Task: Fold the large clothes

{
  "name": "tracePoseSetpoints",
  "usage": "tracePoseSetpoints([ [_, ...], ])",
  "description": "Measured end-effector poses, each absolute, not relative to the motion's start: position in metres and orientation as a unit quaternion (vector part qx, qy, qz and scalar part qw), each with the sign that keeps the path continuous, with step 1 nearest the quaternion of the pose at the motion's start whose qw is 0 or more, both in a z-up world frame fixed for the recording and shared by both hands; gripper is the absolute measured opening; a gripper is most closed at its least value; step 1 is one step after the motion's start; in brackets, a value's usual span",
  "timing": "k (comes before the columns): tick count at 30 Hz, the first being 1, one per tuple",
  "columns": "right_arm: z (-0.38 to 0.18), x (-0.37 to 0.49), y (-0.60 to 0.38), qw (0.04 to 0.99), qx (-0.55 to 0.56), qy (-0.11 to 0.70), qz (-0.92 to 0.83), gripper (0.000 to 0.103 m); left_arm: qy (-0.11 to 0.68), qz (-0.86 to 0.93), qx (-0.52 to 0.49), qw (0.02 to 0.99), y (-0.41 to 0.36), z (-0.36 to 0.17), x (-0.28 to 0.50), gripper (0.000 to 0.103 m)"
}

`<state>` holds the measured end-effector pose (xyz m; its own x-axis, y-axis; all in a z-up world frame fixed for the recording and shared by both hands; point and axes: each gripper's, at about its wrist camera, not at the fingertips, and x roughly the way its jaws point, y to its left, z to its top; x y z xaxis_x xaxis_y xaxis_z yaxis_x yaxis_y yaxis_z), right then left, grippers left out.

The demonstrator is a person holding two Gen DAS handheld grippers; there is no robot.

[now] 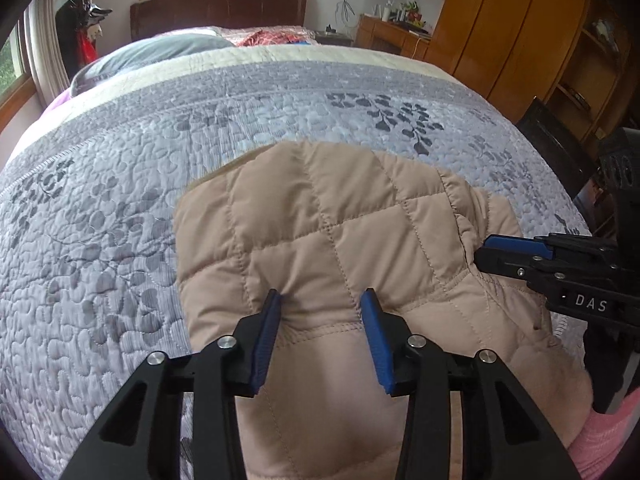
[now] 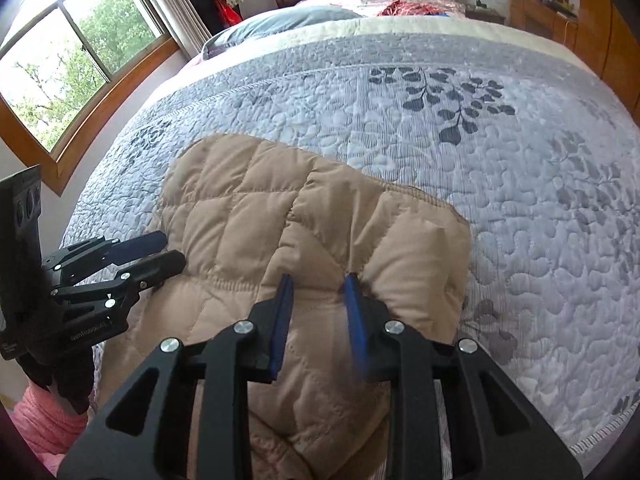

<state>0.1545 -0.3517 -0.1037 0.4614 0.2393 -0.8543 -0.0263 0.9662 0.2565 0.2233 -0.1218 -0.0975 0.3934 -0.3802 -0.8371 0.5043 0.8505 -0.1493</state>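
Your left gripper pinches a bunched fold of the tan quilted jacket between its blue pads, and your right gripper grips another fold at a narrower gap. The jacket lies partly on the grey leaf-patterned bedspread, its near end hanging below both grippers.

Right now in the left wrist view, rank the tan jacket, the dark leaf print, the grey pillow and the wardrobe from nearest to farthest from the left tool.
1. tan jacket, bunched between the left tool fingers.
2. dark leaf print, on the quilt beyond the jacket, to the right.
3. grey pillow, far left at the bed's head.
The wardrobe, far right: too close to call against the pillow.
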Motion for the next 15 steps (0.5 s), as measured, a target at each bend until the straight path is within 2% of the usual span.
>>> tracePoseSetpoints([
  [15, -0.127, 0.166, -0.354, 0.844, 0.117, 0.517, 0.085, 0.025, 0.486, -0.274, 0.074, 0.827, -0.124, -0.113, 0.237, 0.043],
])
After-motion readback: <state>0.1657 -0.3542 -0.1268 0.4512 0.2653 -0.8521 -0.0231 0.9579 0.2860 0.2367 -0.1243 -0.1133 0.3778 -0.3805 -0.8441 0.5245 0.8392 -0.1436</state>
